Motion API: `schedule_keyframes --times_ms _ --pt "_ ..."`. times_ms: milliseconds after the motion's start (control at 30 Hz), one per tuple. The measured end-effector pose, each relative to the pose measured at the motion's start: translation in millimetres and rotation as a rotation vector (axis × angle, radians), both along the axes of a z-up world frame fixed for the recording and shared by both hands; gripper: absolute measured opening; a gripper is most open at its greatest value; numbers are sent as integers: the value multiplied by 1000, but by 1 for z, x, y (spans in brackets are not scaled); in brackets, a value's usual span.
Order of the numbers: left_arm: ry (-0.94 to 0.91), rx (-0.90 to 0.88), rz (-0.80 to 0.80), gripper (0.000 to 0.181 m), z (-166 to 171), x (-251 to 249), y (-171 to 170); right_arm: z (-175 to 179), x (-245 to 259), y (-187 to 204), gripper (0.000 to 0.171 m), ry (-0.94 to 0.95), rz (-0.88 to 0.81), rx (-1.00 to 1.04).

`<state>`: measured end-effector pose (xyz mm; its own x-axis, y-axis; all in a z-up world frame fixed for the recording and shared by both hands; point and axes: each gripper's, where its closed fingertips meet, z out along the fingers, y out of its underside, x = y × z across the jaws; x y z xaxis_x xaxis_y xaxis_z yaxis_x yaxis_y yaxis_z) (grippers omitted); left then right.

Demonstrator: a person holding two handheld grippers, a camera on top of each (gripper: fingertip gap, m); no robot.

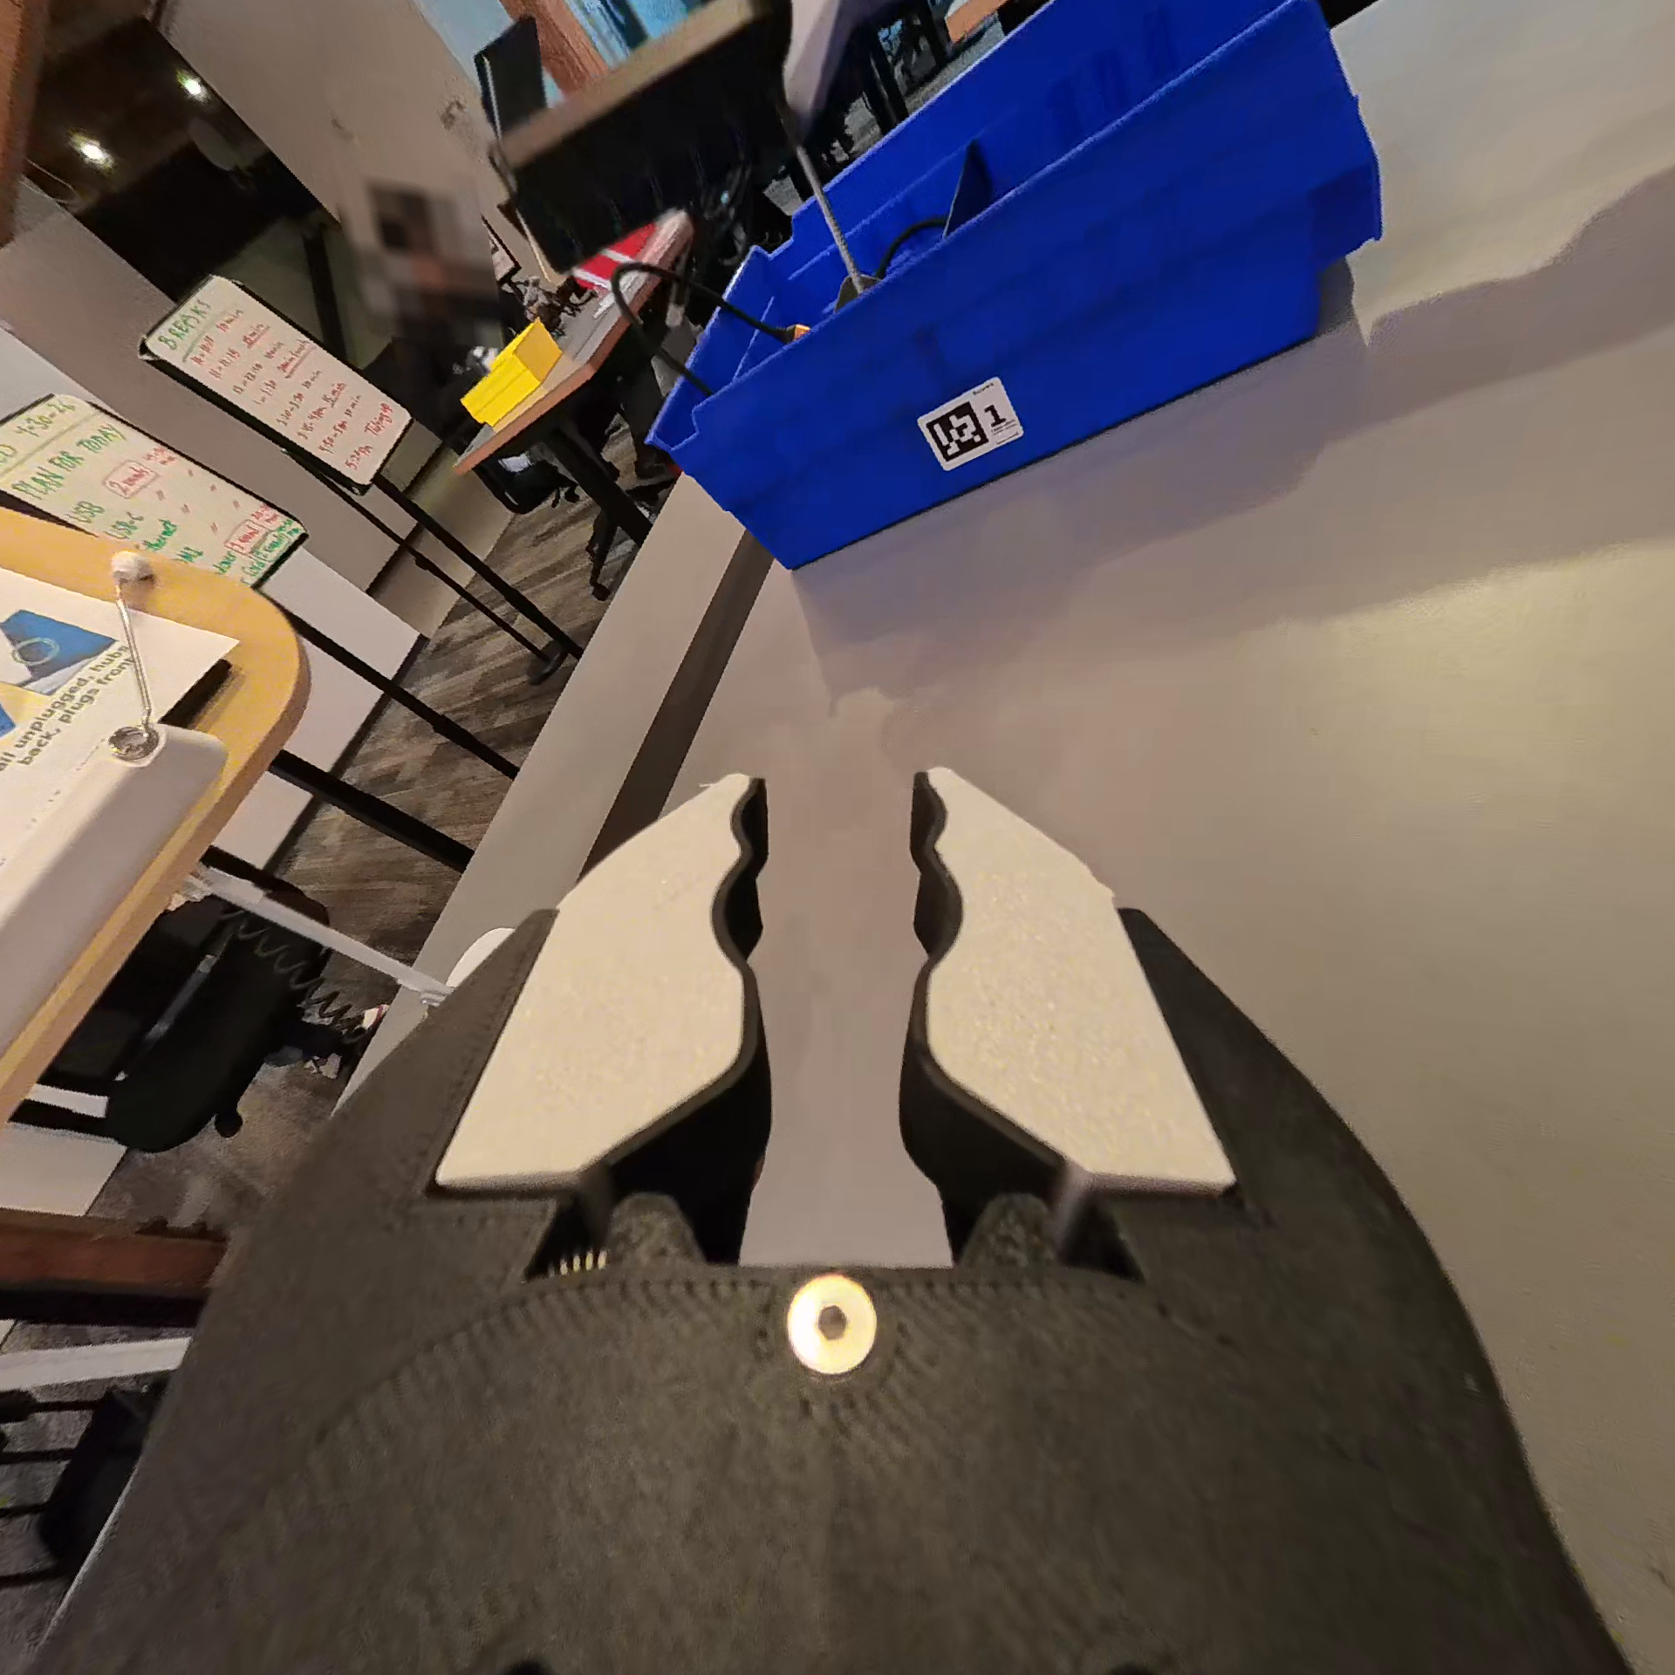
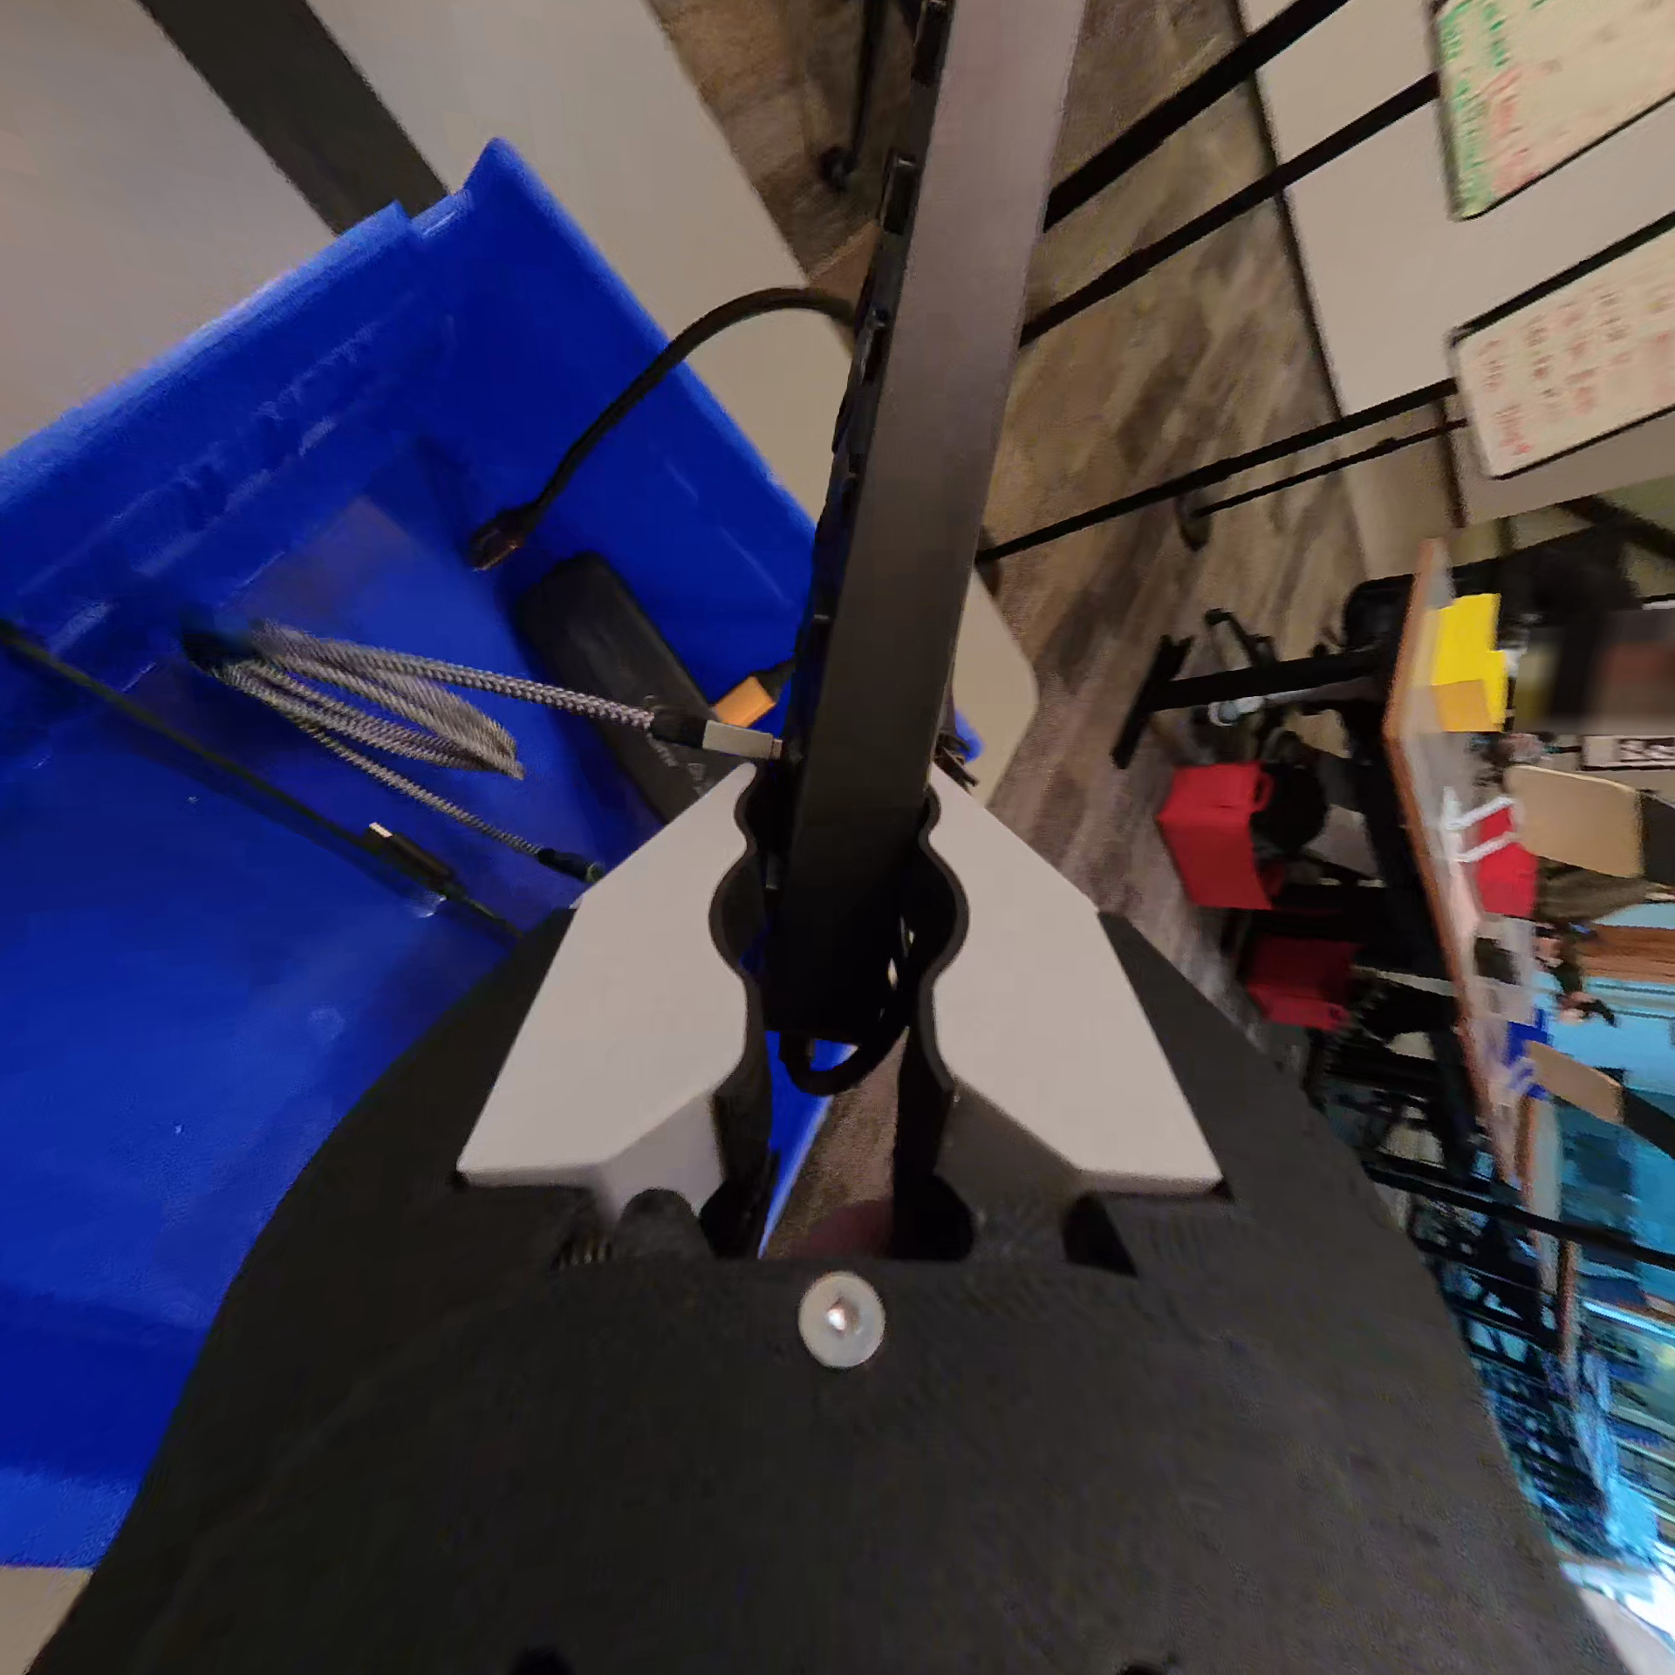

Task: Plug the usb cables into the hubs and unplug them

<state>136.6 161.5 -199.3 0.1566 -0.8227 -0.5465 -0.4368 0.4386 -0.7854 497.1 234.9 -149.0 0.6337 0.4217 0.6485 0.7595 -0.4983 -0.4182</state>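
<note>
Left gripper [image 1: 838, 798]: black textured printed body, two pale grey fingers [image 1: 625, 988] with wavy black inner edges, one silver screw [image 1: 831, 1321] centred behind. Right gripper [image 2: 838, 798]: same build, silver screw [image 2: 840, 1319], small spring [image 2: 585, 1249] visible at finger base.

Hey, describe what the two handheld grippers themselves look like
Both match: the left gripper and right gripper have a textured black body, a silver screw at its centre, and two pale grey fingers with wavy black inner edges. No sleeves or hands show.
</note>
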Motion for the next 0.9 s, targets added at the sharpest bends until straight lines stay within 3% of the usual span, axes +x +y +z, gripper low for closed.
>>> schedule_keyframes --times_ms 400,600,733,900 --pt "38 8 -15 30 -12 3 -1 -99 12 -17 23 69 -19 -487" --pt "61 14 -25 30 -18 6 -4 -105 16 -21 23 -30 -87 -648" --pt "63 19 -26 31 -17 5 -4 -85 13 -23 55 -152 -72 -651" --pt "52 16 -16 33 -15 5 -2 -45 7 -33 66 -203 -73 -576"
